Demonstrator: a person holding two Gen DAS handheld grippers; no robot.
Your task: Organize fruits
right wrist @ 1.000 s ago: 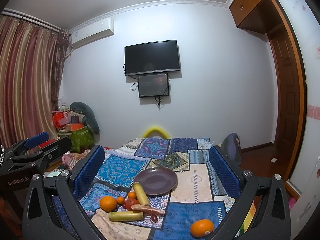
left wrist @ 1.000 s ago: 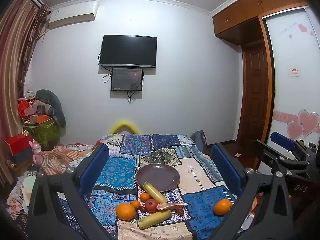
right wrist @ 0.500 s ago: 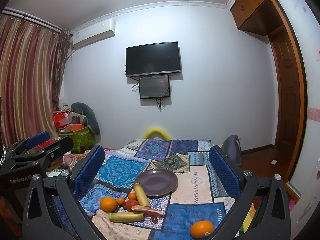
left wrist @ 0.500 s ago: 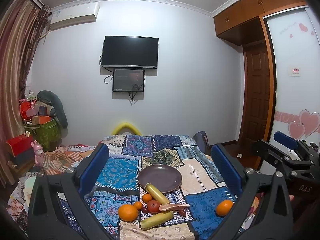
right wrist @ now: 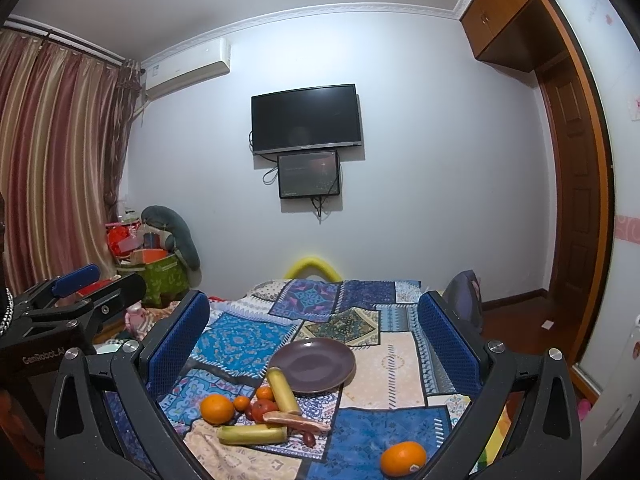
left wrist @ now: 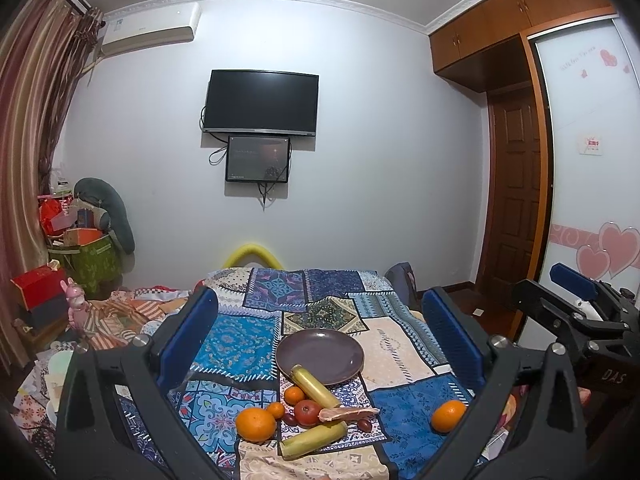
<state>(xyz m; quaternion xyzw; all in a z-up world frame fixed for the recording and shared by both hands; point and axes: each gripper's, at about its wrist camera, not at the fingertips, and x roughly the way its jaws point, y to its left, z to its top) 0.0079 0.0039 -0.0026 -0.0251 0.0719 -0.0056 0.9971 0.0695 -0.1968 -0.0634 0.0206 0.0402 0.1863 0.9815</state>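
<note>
Both views are drifting slightly, both grippers (left wrist: 320,320) (right wrist: 314,320) gaping empty; the firm orange (right wrist: 403,457) right of the plate (right wrist: 344,360) needs gripping across its middle.

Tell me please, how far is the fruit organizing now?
Nothing looks done: the round dark purple plate holds no fruit. Nothing is in hand: the left gripper and right gripper are both open. Left: the lone orange and the fruit pile on the patchwork cloth.
</note>
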